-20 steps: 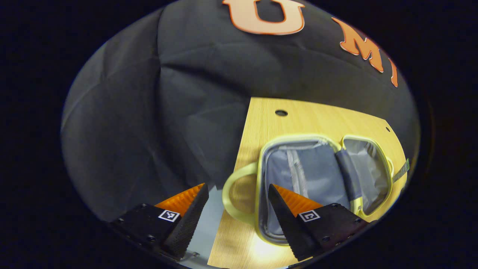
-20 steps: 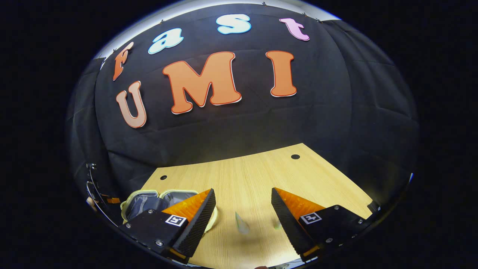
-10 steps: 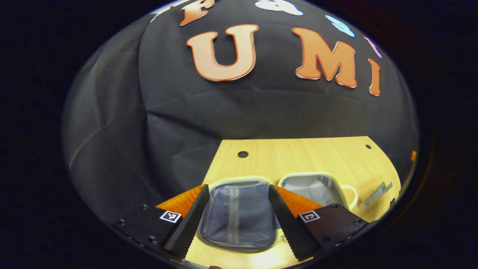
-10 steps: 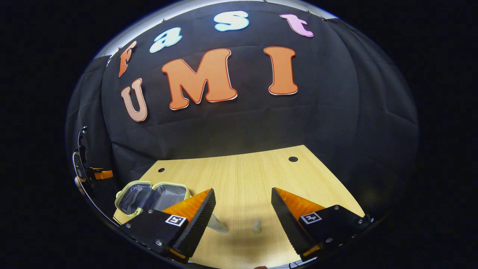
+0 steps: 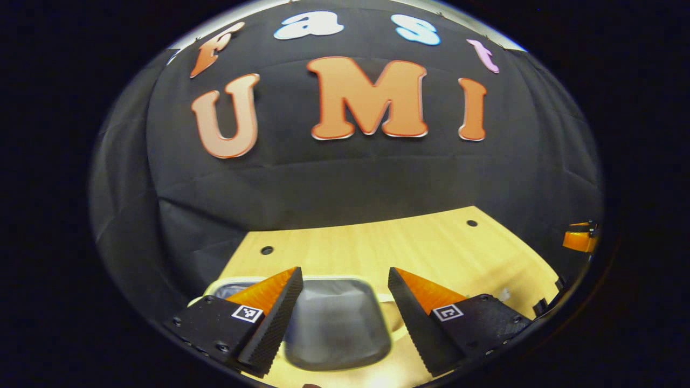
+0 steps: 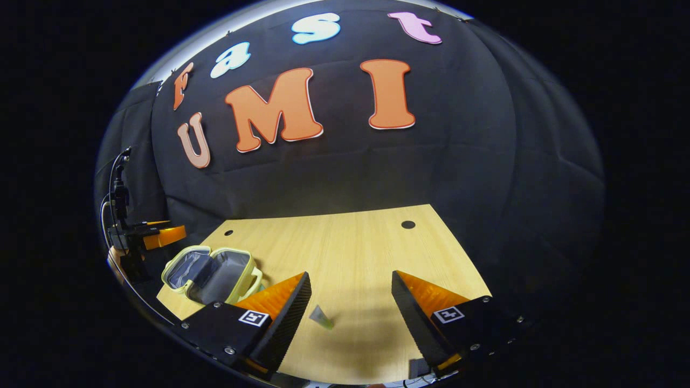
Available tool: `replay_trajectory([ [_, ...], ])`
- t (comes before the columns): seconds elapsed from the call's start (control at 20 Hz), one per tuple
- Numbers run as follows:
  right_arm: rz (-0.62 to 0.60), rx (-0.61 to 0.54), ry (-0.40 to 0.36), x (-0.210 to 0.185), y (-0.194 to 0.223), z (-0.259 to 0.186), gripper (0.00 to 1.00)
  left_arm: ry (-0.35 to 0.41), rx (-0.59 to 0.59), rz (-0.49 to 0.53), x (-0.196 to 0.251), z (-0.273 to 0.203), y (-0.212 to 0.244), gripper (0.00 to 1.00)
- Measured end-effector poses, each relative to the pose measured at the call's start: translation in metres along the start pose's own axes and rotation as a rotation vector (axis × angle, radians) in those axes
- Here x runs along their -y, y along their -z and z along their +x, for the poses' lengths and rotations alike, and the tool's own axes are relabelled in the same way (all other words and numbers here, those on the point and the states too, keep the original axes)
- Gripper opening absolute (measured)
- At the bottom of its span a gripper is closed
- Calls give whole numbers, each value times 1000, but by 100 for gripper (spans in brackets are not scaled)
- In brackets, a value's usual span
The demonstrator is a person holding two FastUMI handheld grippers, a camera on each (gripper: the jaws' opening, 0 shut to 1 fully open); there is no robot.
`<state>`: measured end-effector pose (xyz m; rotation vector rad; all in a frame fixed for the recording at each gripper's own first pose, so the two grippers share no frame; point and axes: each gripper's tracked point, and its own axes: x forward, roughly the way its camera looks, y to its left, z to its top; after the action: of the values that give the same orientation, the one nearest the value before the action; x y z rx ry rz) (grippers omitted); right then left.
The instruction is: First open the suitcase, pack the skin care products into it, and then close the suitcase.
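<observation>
Both tongs gape empty: left tongs (image 5: 345, 312) above open suitcase (image 5: 334, 323), right tongs (image 6: 350, 318) over table (image 6: 350, 242).

A wooden table (image 6: 350, 253) is lying under the light, its pale grain running toward the back. Two round holes (image 6: 408, 224) are showing near its far edge. Black cloth (image 6: 458, 161) is hanging behind it as the wall, creasing in soft folds.
</observation>
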<state>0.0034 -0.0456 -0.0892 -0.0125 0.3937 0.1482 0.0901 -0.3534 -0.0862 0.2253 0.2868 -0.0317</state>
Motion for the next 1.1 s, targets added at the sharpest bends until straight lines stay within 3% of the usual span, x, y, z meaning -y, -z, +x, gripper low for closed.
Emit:
replay_trajectory([
  [0.2, 30, -30, 27, 33, 14, -6, 95, 103, -34, 38, 86, 25, 16, 95],
  [0.35, 41, -43, 49, 51, 21, -8, 95, 196, -65, 32, 144, 39, 31, 99],
  [0.55, 56, -74, 73, 68, 31, -8, 95, 257, -135, 65, 186, 57, 63, 99],
  [0.85, 48, -121, 113, 87, 45, -6, 95, 243, -269, 57, 198, 79, 134, 99],
  [1.1, 40, -160, 120, 87, 57, -1, 95, 222, -329, 127, 198, 99, 182, 99],
])
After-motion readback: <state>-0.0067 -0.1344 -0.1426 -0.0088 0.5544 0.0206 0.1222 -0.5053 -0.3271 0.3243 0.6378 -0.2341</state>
